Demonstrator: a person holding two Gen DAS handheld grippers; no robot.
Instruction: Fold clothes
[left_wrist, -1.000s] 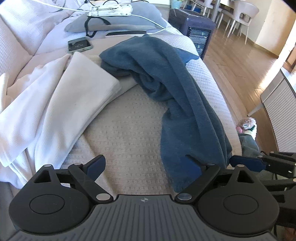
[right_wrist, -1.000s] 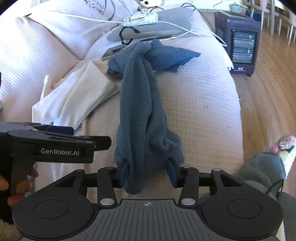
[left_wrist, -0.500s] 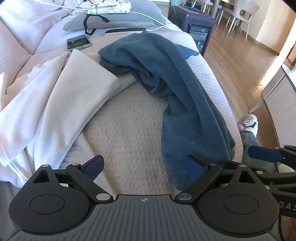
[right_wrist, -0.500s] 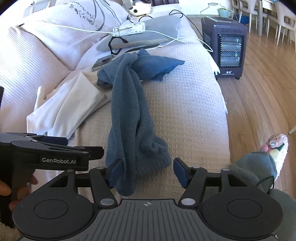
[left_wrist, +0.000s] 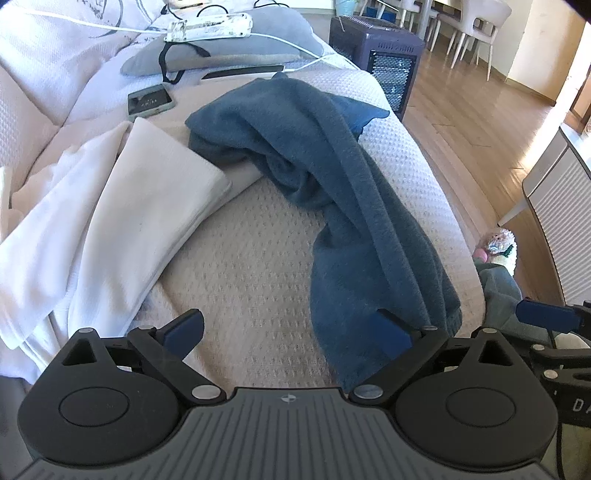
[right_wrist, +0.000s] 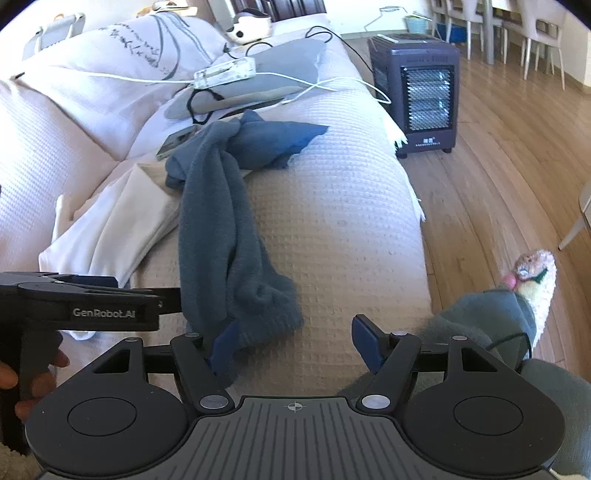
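Both claws are hovering low over the near end of the seat. Left gripper (left_wrist: 289, 334) is standing wide with its jaws opening, one blue pad over bare cover and the other resting against the near hem of the garment, nothing pinched between them. Right gripper (right_wrist: 293, 347) is opening too; its left pad is lying against the cloth's near end and its right pad is hanging over bare cover, so nothing is clamped.

Spreading beneath everything is the cream waffle-weave sofa cover (right_wrist: 332, 229), bumpy and matte, rounding off at its right edge, where a short fringe is hanging above the glossy wooden plank floor (right_wrist: 498, 192). A broad bare strip of cover is lying open between the garment and that edge.

Running lengthwise along the seat is the long dark blue fleece garment (left_wrist: 354, 206), fuzzy, twisted into a rope and bunching at the far end. Touching its far left side, the folded white cotton cloth (left_wrist: 147, 206) is lying smooth and flat with a crisp edge.

On the floor beyond the sofa's end, the boxy dark purple heater with a wire grille (right_wrist: 421, 96) is standing upright. Smallest, a flat grey-cased phone (left_wrist: 149, 101) is lying just beyond the white cloth.
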